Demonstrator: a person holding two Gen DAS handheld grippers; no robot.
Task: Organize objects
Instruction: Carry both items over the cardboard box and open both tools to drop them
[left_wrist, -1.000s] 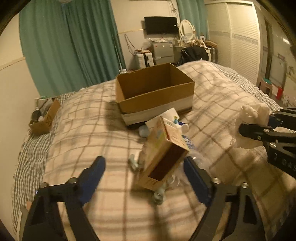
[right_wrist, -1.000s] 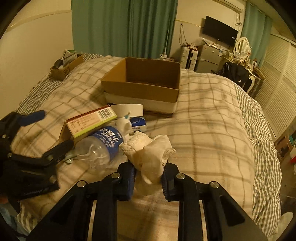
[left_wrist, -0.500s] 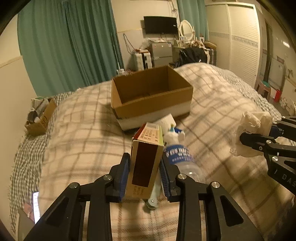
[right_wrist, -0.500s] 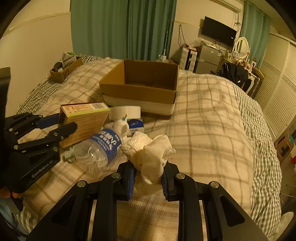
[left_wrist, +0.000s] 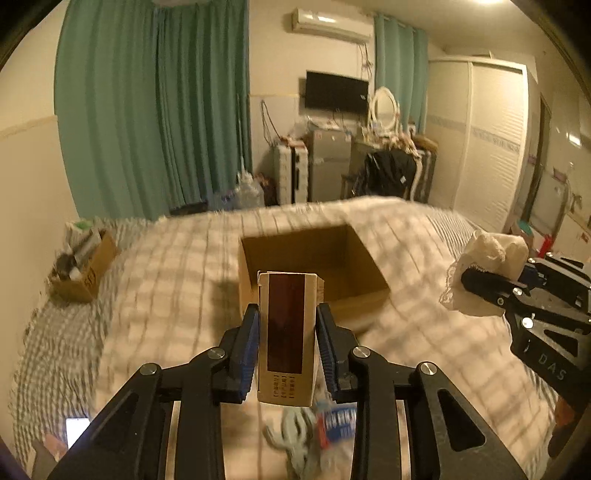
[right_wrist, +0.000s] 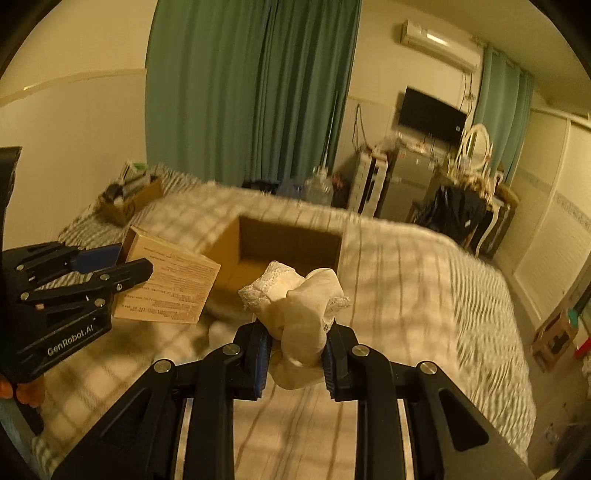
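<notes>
My left gripper (left_wrist: 287, 325) is shut on a tan carton (left_wrist: 287, 332) with a dark red panel, held upright above the bed, just in front of the open cardboard box (left_wrist: 314, 258). My right gripper (right_wrist: 297, 338) is shut on a crumpled white lace cloth (right_wrist: 299, 314), also lifted, near the box (right_wrist: 288, 240). The carton (right_wrist: 166, 284) and left gripper (right_wrist: 110, 273) show at left in the right wrist view; the cloth (left_wrist: 487, 269) shows at right in the left wrist view. A water bottle (left_wrist: 340, 421) lies on the bed below.
The plaid bed (left_wrist: 166, 277) fills the middle. A small box of clutter (left_wrist: 81, 269) sits at its far left corner. A greyish small object (left_wrist: 295, 439) lies beside the bottle. Green curtains, a TV, dresser and wardrobe stand behind.
My left gripper closed on the carton and lifted it up toward the cardboard box. My right gripper rose with the cloth, moving toward the box as well.
</notes>
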